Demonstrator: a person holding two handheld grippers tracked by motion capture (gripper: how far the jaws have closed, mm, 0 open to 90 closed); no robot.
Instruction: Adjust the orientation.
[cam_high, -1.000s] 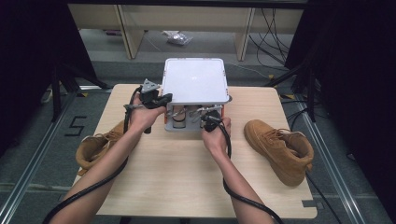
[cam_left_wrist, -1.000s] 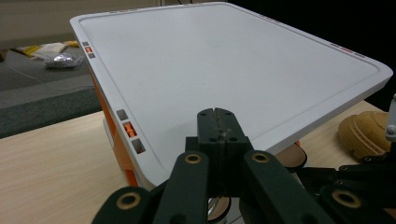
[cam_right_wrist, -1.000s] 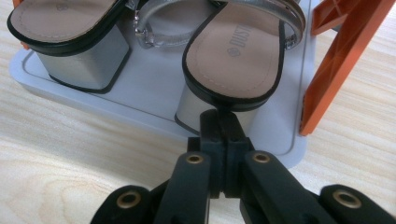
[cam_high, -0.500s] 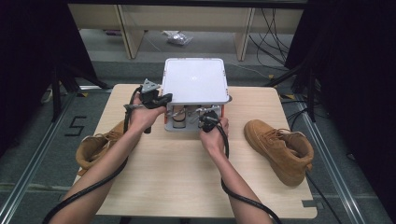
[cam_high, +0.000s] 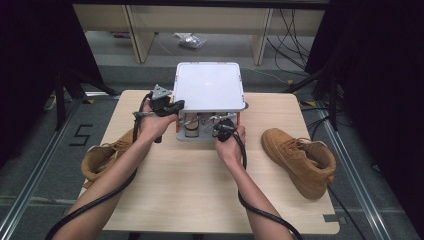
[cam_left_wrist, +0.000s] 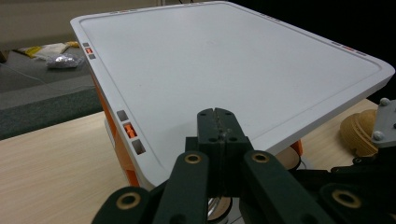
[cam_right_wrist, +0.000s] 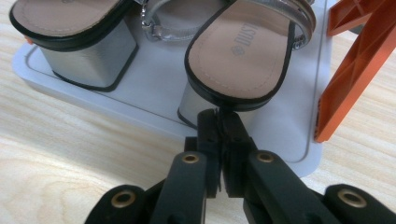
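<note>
The light wooden desk (cam_high: 200, 190) carries a two-level shoe rack with a white rectangular plastic top tray (cam_high: 209, 86), orange side struts (cam_right_wrist: 359, 60) and a pale grey base tray (cam_right_wrist: 154, 100). The rack stands at the far middle of the desk, with its long axis running near to far. A tan suede ankle boot (cam_high: 300, 160) lies on the right of the desk, toe pointing far-left. A second tan ankle boot (cam_high: 102, 156) lies at the left edge, partly under the left forearm.

On the base tray sits a pair of block-heeled sandals with tan insoles, black edging and silver heels. Their heels face the near side and their long axes run near to far. In the right gripper view one sandal (cam_right_wrist: 243, 51) lies directly ahead of the fingers and the other sandal (cam_right_wrist: 70, 32) lies to its left.

The left gripper (cam_high: 165, 106) is held at the near-left corner of the top tray. Its fingers (cam_left_wrist: 208, 133) are pressed together with nothing between them, the tips above the tray's near edge.

The right gripper (cam_high: 225, 127) is held at the near front of the rack. Its fingers (cam_right_wrist: 208, 128) are nearly together, a thin gap showing, with nothing between them. Their tips lie just in front of the silver heel of the nearer sandal; contact cannot be determined.
</note>
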